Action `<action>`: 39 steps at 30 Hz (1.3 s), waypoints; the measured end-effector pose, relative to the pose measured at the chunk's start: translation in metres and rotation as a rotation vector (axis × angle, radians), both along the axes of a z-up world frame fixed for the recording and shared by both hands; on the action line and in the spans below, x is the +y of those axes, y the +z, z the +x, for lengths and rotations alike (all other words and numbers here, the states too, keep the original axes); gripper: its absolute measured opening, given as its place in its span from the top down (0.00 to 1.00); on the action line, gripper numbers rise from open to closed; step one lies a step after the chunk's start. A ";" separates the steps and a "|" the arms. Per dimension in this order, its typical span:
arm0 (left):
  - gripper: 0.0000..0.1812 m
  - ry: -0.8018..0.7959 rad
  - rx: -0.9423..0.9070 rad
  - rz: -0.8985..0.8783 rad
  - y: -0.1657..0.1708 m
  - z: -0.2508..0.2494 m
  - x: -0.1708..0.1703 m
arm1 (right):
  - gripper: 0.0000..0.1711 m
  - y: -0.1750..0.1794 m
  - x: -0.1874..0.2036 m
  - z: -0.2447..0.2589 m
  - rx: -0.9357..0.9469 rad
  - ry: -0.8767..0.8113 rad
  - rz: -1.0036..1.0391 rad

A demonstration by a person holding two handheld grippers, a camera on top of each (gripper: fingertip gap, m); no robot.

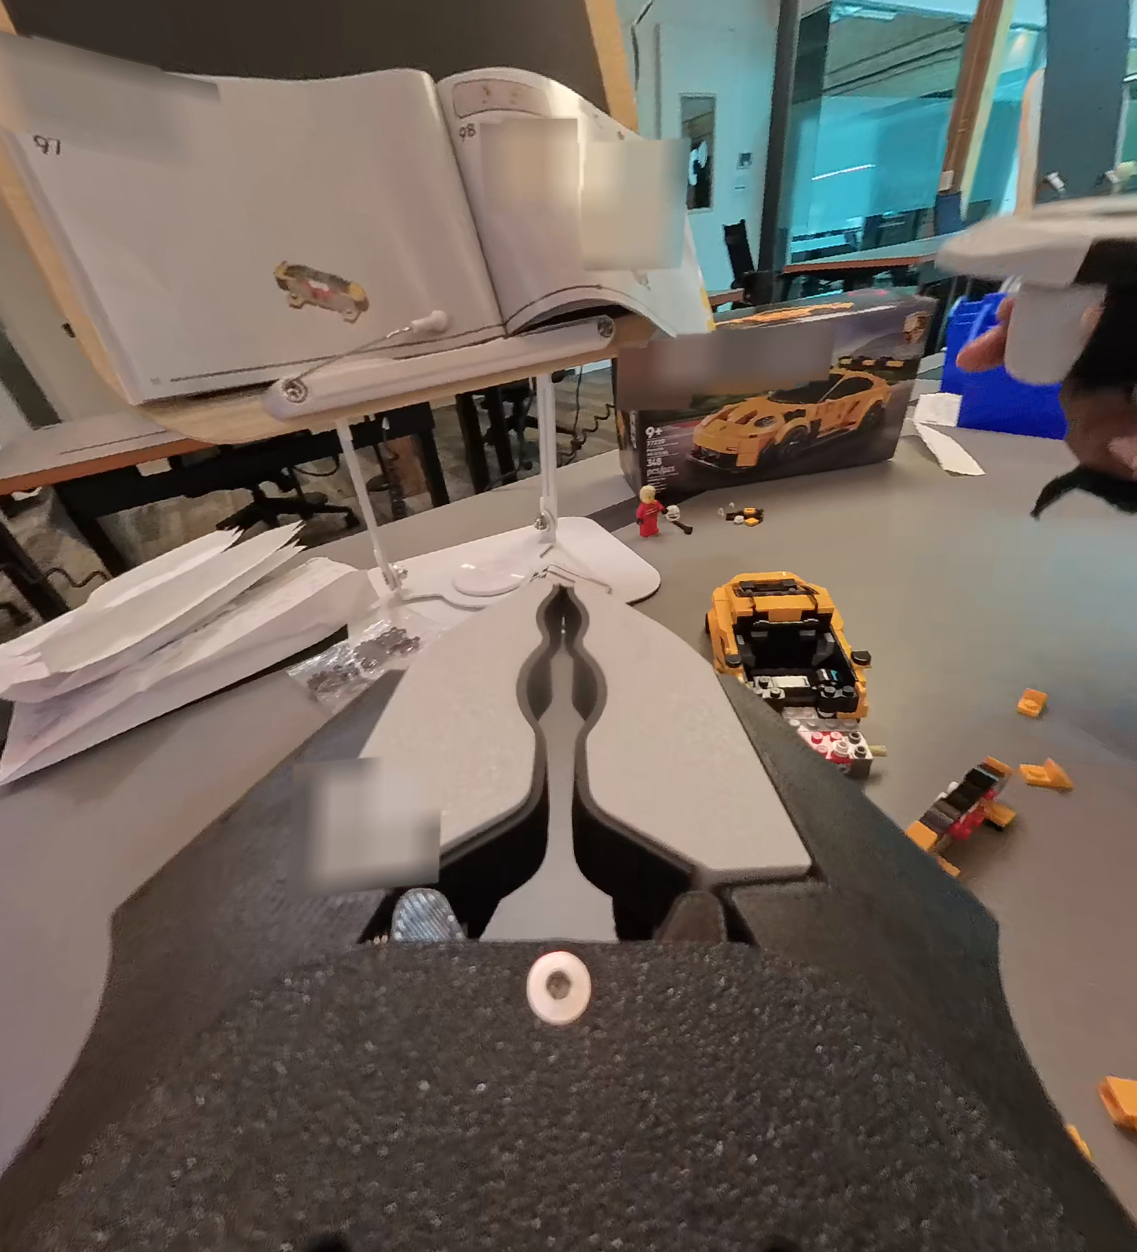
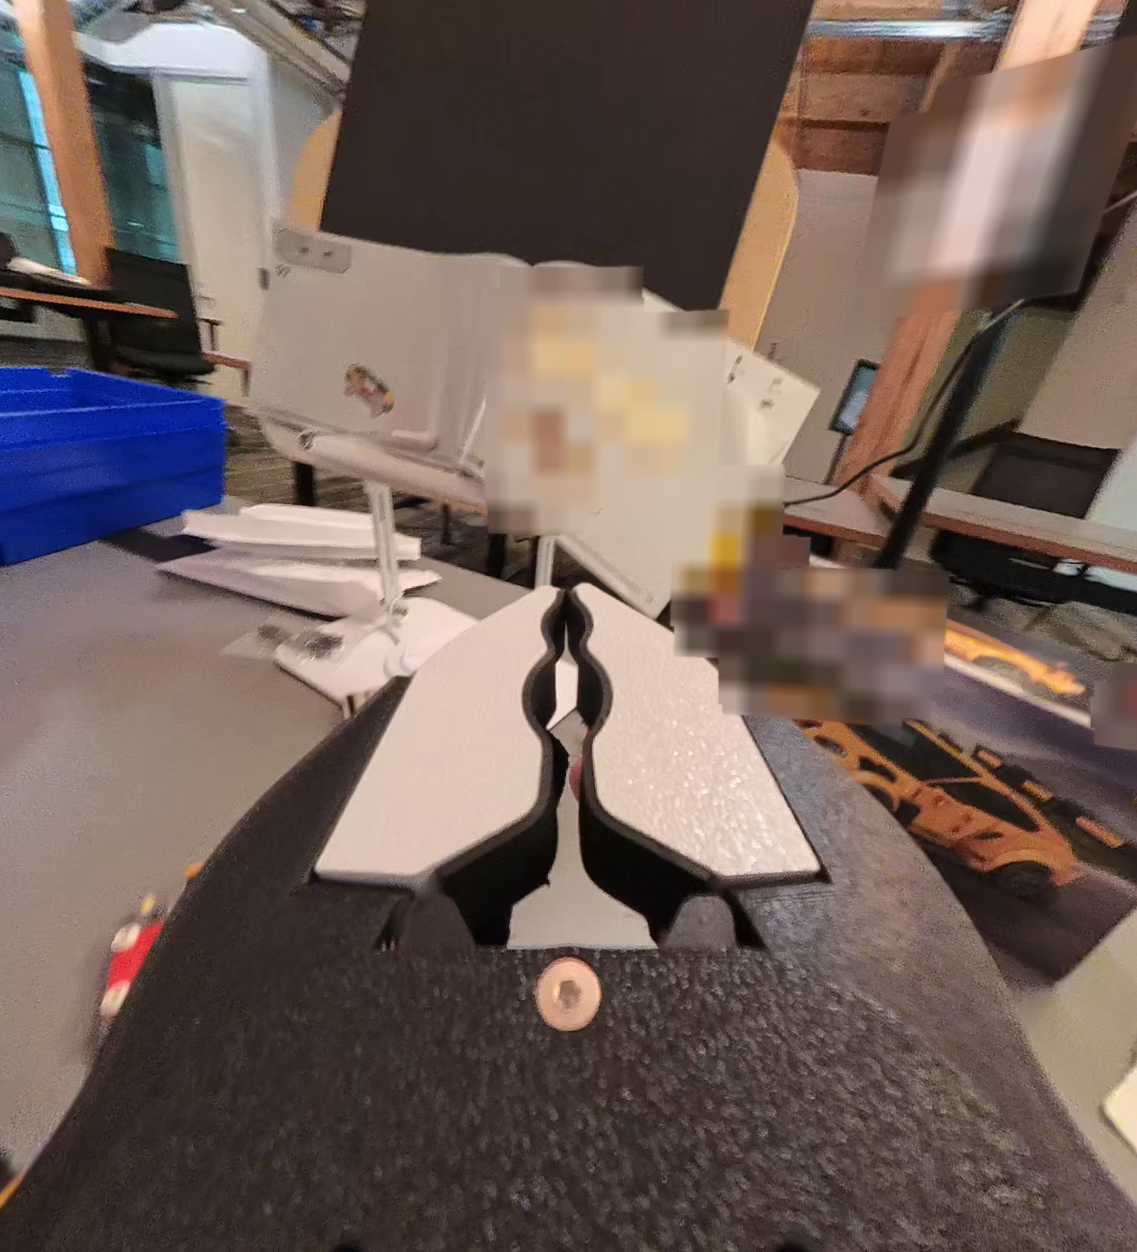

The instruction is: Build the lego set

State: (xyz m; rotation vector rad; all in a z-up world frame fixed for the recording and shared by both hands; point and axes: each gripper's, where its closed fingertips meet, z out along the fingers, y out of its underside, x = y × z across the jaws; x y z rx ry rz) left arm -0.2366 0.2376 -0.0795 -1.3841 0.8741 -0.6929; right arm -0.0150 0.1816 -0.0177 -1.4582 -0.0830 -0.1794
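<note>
The left claw (image 1: 562,599) hangs above the grey desk (image 1: 958,610) with its two pale fingers (image 1: 464,711) pressed together at the tips and nothing between them. Just beyond those tips stands the white base of a book stand (image 1: 579,555), and the open instruction booklet (image 1: 247,237) rests on it, tilted back. To the left of the claw lies a small clear bag of dark parts (image 1: 362,657) beside a heap of torn white paper bags (image 1: 145,630).

To its right sits the half-built yellow car (image 1: 789,643), roof off and black interior showing, with grey and red bricks at its near end. Nearer still lies a small black, red and yellow sub-assembly (image 1: 965,806), and loose yellow pieces (image 1: 1046,772) are scattered about it on the desk. Farther back a red minifigure (image 1: 650,511) stands in front of the set's box (image 1: 775,400), with a few tiny parts near it.

The right claw (image 2: 565,596) is held higher, likewise closed tip to tip and empty, pointing at the same book stand (image 2: 382,474). It shows, blurred, at the upper right of the left wrist view, a hand (image 1: 1135,420) wrapped round it. A blue bin (image 2: 77,447) sits at its left; the box (image 2: 958,799) lies close on its right.
</note>
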 end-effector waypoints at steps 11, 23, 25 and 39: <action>1.00 -0.020 0.003 -0.038 -0.005 0.002 0.003 | 1.00 0.075 0.124 -0.034 0.115 -0.096 -0.117; 1.00 -0.042 -0.017 -0.097 -0.008 0.001 0.006 | 1.00 0.040 0.171 -0.036 0.173 -0.207 -0.213; 1.00 -0.045 -0.014 -0.097 -0.009 0.002 0.005 | 1.00 0.043 0.171 -0.036 0.171 -0.216 -0.215; 1.00 -0.073 -0.022 -0.103 -0.007 0.005 0.000 | 1.00 0.055 0.167 -0.041 0.119 -0.270 -0.220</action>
